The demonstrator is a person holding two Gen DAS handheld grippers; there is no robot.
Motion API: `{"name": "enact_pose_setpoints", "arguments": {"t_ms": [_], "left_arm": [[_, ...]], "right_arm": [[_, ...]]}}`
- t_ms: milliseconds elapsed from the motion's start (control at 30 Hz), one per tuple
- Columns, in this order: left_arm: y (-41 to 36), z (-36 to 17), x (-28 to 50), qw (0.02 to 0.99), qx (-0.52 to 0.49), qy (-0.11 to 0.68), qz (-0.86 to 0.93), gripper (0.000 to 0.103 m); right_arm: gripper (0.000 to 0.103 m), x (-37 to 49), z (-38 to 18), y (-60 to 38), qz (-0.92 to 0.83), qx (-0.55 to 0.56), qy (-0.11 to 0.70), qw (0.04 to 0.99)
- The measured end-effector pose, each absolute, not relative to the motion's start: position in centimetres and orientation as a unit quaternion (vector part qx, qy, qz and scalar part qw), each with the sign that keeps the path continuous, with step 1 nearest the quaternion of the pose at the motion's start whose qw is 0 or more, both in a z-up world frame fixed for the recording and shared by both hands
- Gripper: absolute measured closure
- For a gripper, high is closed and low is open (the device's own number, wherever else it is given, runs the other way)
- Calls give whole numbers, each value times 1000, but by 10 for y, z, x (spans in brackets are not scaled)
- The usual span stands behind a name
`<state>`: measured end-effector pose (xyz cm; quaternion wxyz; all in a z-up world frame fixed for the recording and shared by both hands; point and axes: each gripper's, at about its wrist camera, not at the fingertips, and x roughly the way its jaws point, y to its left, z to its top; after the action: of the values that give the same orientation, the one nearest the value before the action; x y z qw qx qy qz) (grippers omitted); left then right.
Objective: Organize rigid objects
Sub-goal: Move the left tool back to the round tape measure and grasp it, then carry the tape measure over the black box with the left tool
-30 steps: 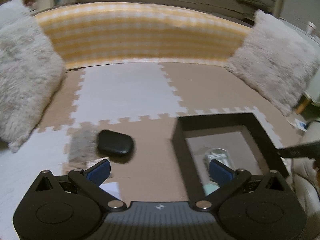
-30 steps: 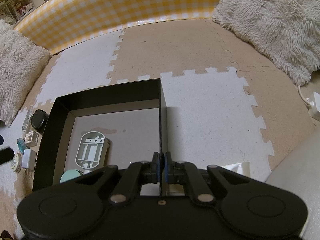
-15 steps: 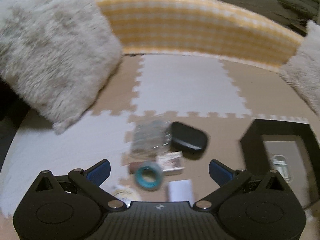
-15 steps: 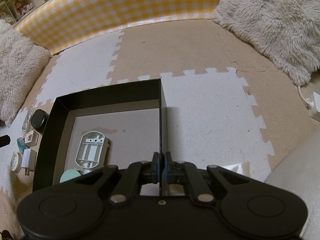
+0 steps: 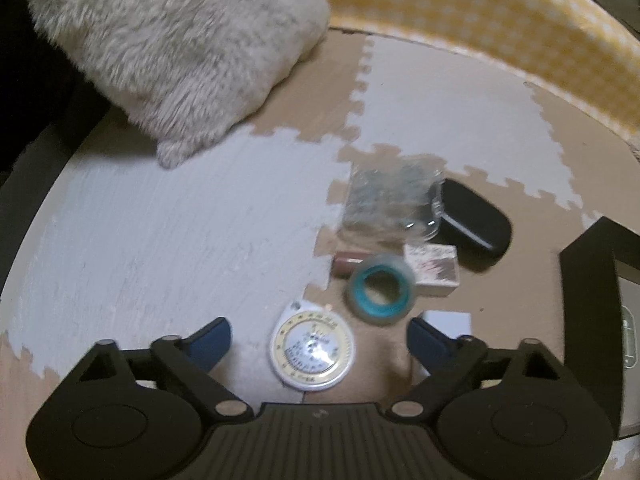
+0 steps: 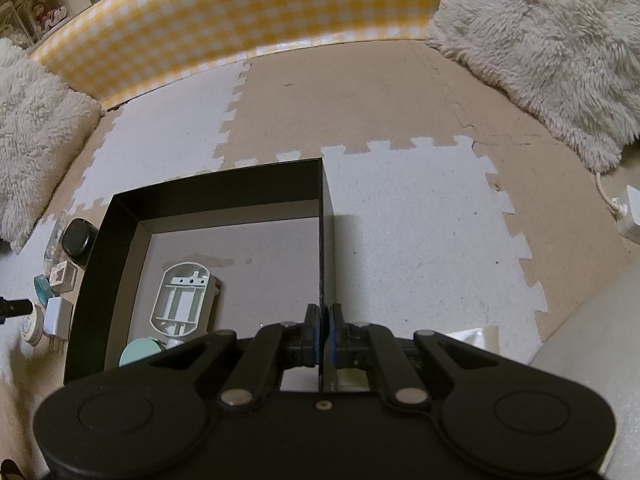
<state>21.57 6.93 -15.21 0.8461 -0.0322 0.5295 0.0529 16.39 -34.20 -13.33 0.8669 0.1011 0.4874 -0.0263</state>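
My left claw [image 5: 318,338] is matte black plastic with two round housings, silver pivot screws, a ribbed centre plate and blue finger pads [image 5: 212,342]. My right claw [image 6: 323,330] looks the same, its pads seemingly blue too, though mostly hidden.

- Pillow [image 5: 176,48] ahead-left of left claw [image 5: 318,338]: shaggy plush cloth.
- Floor mat [image 6: 420,240]: matt, grainy foam.
- Box [image 6: 224,192] in right claw [image 6: 323,322]: matt black card.
- Tape roll [image 5: 381,288] just ahead: glossy plastic.
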Motion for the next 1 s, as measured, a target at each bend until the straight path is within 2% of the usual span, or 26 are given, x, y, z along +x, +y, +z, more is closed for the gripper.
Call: {"name": "enact_pose_setpoints", "arguments": {"t_ms": [133, 300, 367, 1000], "left_arm": [[73, -159, 216, 837, -37, 542, 62, 26], [72, -164, 218, 832, -40, 550, 55, 45], [71, -165, 219, 831, -37, 553, 53, 50], [81, -150, 214, 842, -101, 524, 84, 50]], "right_arm": [[98, 164, -133, -342, -27, 101, 487, 867], [98, 164, -134, -343, -27, 101, 488, 867], [98, 164, -134, -343, -27, 101, 488, 866], [98, 165, -134, -345, -28, 108, 490, 864]]}}
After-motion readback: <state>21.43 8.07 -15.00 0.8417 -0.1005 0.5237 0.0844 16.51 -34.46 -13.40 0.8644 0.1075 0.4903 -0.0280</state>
